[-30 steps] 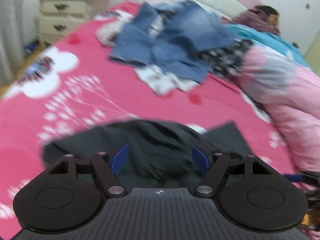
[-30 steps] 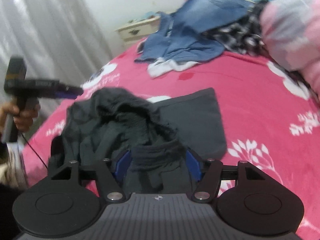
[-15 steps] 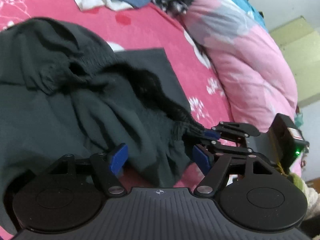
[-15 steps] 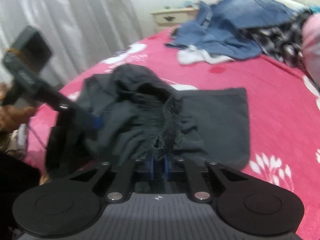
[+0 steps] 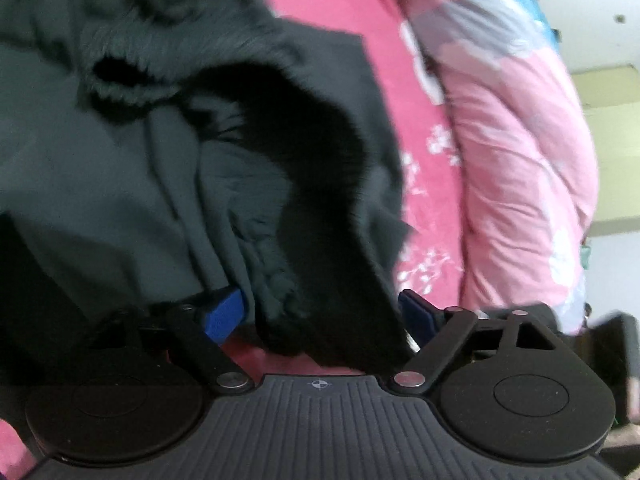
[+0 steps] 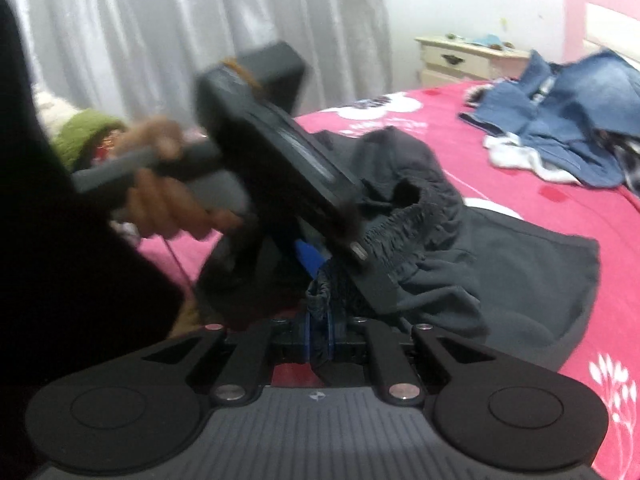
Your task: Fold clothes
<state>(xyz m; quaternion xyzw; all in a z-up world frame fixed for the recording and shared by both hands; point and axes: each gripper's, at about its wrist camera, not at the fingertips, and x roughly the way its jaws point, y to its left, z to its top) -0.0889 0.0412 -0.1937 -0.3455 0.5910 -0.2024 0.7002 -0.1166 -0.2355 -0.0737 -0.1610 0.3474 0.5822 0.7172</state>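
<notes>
A dark grey garment (image 5: 152, 168) with an elastic waistband (image 6: 404, 224) lies bunched on the pink bed sheet (image 6: 532, 200). My right gripper (image 6: 320, 320) is shut on a fold of the waistband, holding it slightly raised. My left gripper (image 5: 320, 312) is open, its blue pads (image 5: 224, 314) standing on either side of a hanging fold of the same waistband without pinching it. In the right wrist view the left gripper (image 6: 328, 264) is tilted down onto the cloth just ahead of my right one, held by a hand (image 6: 160, 188).
A pile of denim and white clothes (image 6: 568, 120) lies further up the bed. A rolled pink quilt (image 5: 520, 140) runs along the bed's right side. A cream nightstand (image 6: 460, 60) and grey curtains (image 6: 200, 40) stand beyond the bed.
The right gripper closed on the waistband and holds it. The left gripper swung down and in until the waistband fold lies between its open fingers, close beside the right gripper.
</notes>
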